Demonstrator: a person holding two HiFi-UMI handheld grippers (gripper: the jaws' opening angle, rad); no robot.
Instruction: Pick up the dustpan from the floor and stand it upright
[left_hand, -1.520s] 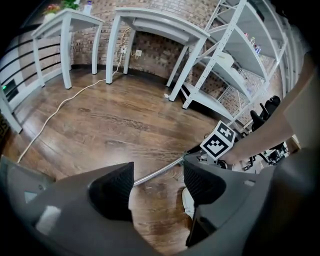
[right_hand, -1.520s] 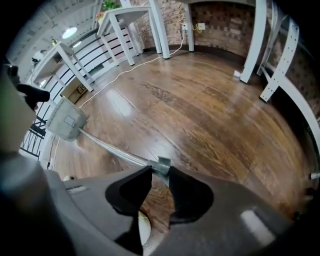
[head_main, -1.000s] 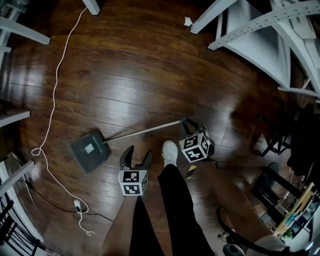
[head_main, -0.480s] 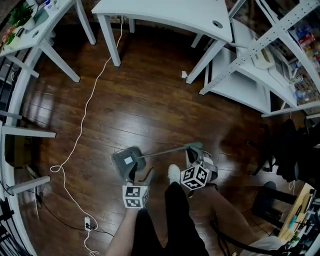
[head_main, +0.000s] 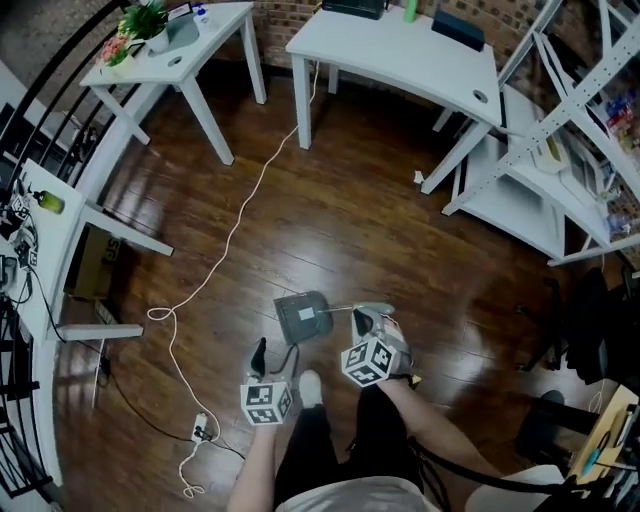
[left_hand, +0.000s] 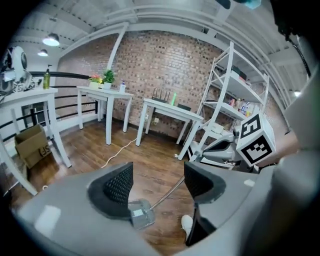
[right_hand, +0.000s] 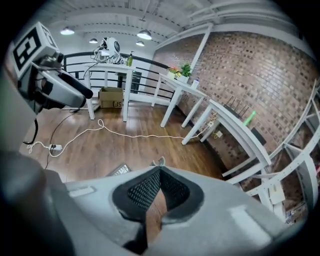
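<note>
The dustpan (head_main: 303, 318) is dark grey, and a thin metal handle (head_main: 340, 308) runs from it to the right. Its pan rests on the wood floor. My right gripper (head_main: 368, 322) is shut on the handle's upper end, holding it off the floor. In the right gripper view the gripper (right_hand: 159, 172) has its pads together, a grey tip pokes out past them, and the pan (right_hand: 118, 170) lies below. My left gripper (head_main: 272, 358) hangs left of the pan. Its jaws (left_hand: 157, 185) are opening and hold nothing. Far beyond them lies the dustpan (left_hand: 140, 215).
A white cable (head_main: 225, 250) snakes across the floor to a power strip (head_main: 200, 428). White tables (head_main: 390, 50) stand at the back, and white shelving (head_main: 560, 130) at the right. A cardboard box (head_main: 95, 265) sits left. The person's shoe (head_main: 310, 385) is just below the pan.
Both grippers have risen a long way and the view has pulled back from the floor. The handle's end came up with the right gripper, and the pan slid closer to the person's feet.
</note>
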